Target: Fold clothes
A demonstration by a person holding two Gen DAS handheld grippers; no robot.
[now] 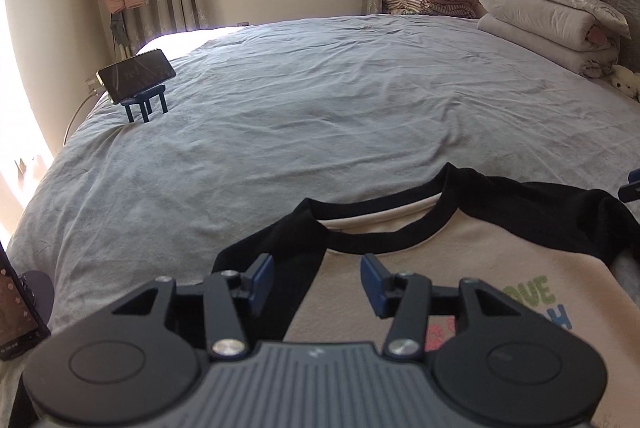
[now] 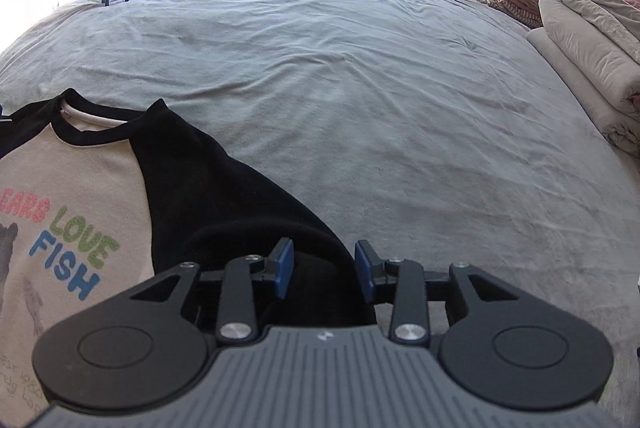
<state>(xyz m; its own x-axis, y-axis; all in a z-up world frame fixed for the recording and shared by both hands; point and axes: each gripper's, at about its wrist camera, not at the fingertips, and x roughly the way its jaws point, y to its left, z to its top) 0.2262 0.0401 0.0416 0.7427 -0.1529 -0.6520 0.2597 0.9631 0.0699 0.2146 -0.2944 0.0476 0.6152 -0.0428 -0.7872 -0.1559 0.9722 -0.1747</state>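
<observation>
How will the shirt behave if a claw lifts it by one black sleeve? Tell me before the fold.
The shirt probably goes floppy: it lies flat and follows the bed. The sleeve would likely rise first, the cream body sagging and dragging after. The fabric looks soft and fuzzy, so it may cling to the sheet rather than slide.

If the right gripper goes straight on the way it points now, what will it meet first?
Most likely the black sleeve of the shirt: it lies right under the open right gripper, which points down at the bed. Depth is hard to judge, so it might land at the sleeve's edge.
</observation>
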